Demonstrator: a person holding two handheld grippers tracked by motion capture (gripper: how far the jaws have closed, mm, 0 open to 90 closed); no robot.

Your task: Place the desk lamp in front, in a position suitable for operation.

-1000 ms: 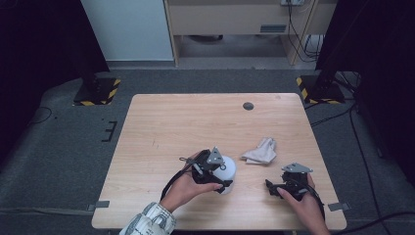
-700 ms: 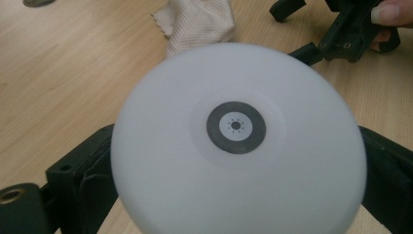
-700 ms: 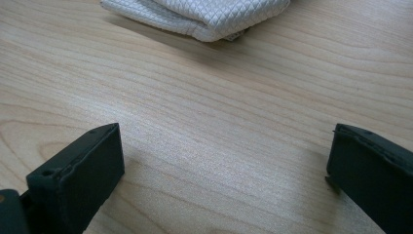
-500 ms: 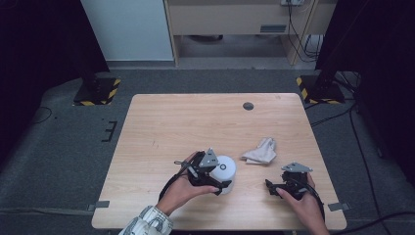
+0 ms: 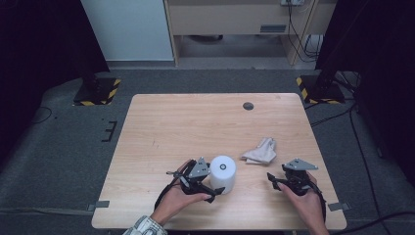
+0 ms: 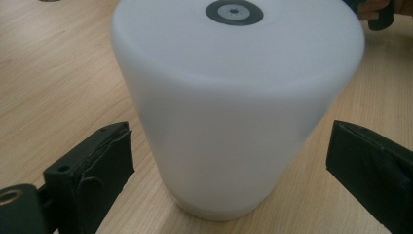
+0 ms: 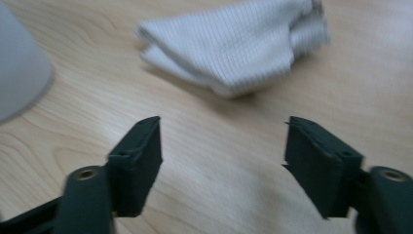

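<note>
The left gripper [image 6: 229,161] has its jaws wide open around the bottom of the white cup [image 6: 234,107], not touching it. The cup stands upside down on the table [image 5: 161,127]. The right gripper [image 7: 221,161] has been closing its jaws, nothing between them; the white cloth [image 7: 238,44] lies just ahead.

A light wooden table [image 5: 195,127] with a small dark round disc [image 5: 248,105] near its far edge stands on grey carpet [image 5: 58,161]. Grey tape tabs [image 5: 102,204] hold its near corners to the floor. Two dark stands with yellow-and-black striped bases [image 5: 98,91] flank the far corners. Behind are a pale blue panel [image 5: 129,29] and a beige cabinet [image 5: 225,19], with cables [image 5: 298,29] hanging at its right. The sides lie in deep shadow.
</note>
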